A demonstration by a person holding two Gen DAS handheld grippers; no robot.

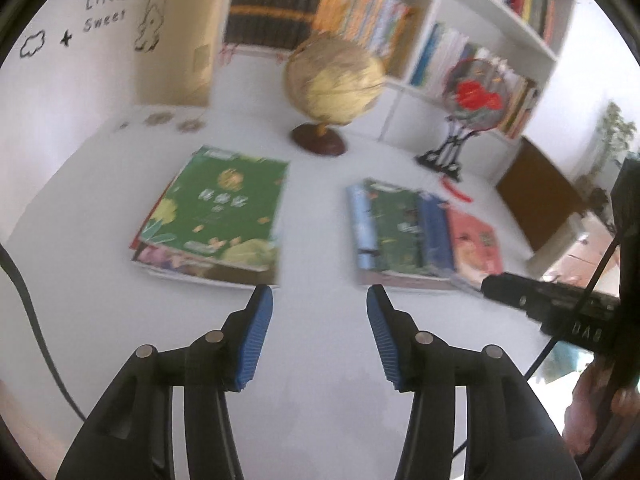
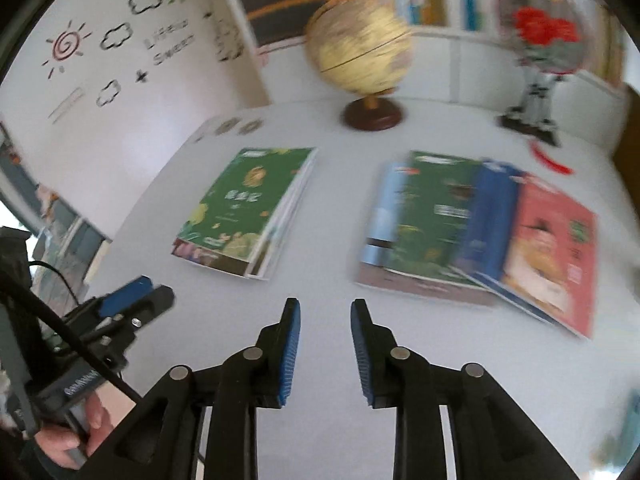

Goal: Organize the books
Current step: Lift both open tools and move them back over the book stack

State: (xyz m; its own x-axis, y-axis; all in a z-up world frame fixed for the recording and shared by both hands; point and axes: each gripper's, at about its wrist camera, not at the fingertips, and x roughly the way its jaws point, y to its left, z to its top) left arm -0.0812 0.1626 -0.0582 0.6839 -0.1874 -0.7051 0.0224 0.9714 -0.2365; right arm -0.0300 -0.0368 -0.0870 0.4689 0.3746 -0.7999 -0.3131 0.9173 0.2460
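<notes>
A small pile of books topped by a green book (image 1: pixel 220 208) (image 2: pixel 248 204) lies on the white table (image 1: pixel 320 360) at the left. To its right lies a fanned row of books (image 1: pixel 420 236) (image 2: pixel 472 228): light blue, green, dark blue and red covers overlapping. My left gripper (image 1: pixel 320 304) hovers open above the table, short of the gap between the two groups, with nothing between its blue pads. My right gripper (image 2: pixel 325 316) is also open and empty, with a narrower gap, in front of the same gap. The left gripper (image 2: pixel 136 296) shows at the left of the right wrist view.
A globe (image 1: pixel 336 80) (image 2: pixel 360 48) on a dark round base stands at the back of the table. A round red-flowered ornament on a black stand (image 1: pixel 476 96) (image 2: pixel 540 40) is to its right. White bookshelves (image 1: pixel 440 12) full of books rise behind. A brown board (image 1: pixel 540 196) lies at the right.
</notes>
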